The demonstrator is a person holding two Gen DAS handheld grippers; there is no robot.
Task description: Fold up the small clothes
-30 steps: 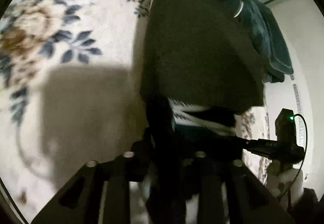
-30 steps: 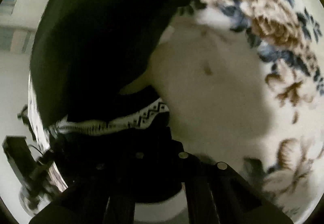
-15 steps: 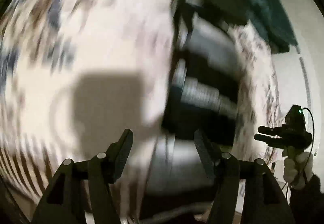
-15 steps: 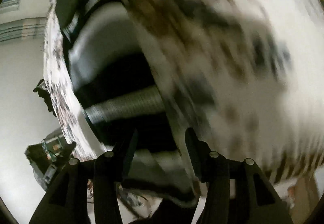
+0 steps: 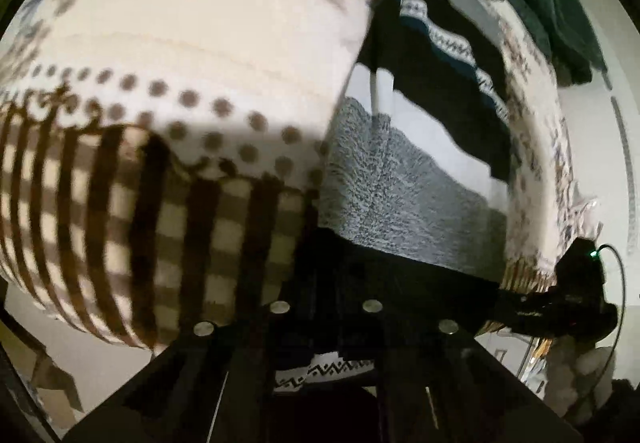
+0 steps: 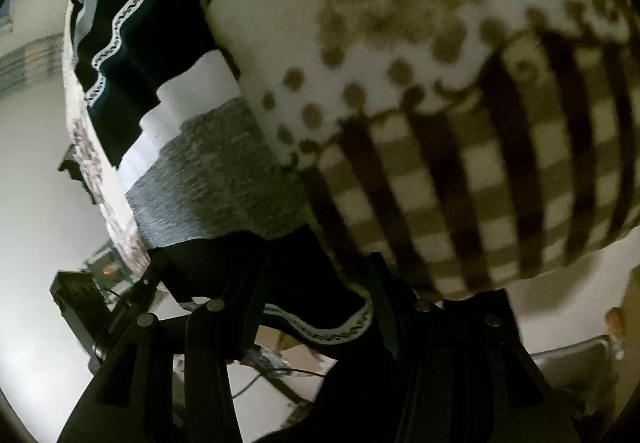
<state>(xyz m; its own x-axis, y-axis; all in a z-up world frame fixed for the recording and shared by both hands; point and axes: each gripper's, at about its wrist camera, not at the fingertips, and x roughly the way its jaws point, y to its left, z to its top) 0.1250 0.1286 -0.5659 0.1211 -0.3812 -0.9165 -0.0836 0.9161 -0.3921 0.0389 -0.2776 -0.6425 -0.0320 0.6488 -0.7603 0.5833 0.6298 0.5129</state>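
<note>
At the near edge of the bed (image 5: 224,43), a striped knit sweater (image 5: 404,179) lies spread flat on the cream blanket (image 6: 440,91). Its bands run black, white and speckled grey, with thin zigzag trims between them. The blanket has brown dots and a brown check border that hangs over the edge.

The black hem of the sweater, with its white zigzag trim, hangs off the edge toward both tools. The left tool (image 5: 326,307) sits right at this hem, its fingers drawn in close with dark cloth between them, so it looks clamped on the hem, though the shadow there makes the pinch itself hard to see. The right tool (image 6: 316,283) is at the other part of the same hem. Its fingers (image 6: 248,303) stand a little apart, and the trim edge droops down between them. I cannot tell whether they are actually pressing on the cloth.

From the left wrist view, the right tool shows at the right side as a dark body with a small green light and a cable. Beyond the far end of the sweater lies a heap of dark teal clothes (image 5: 560,3). The blanket around the sweater is blurred in both views.
</note>
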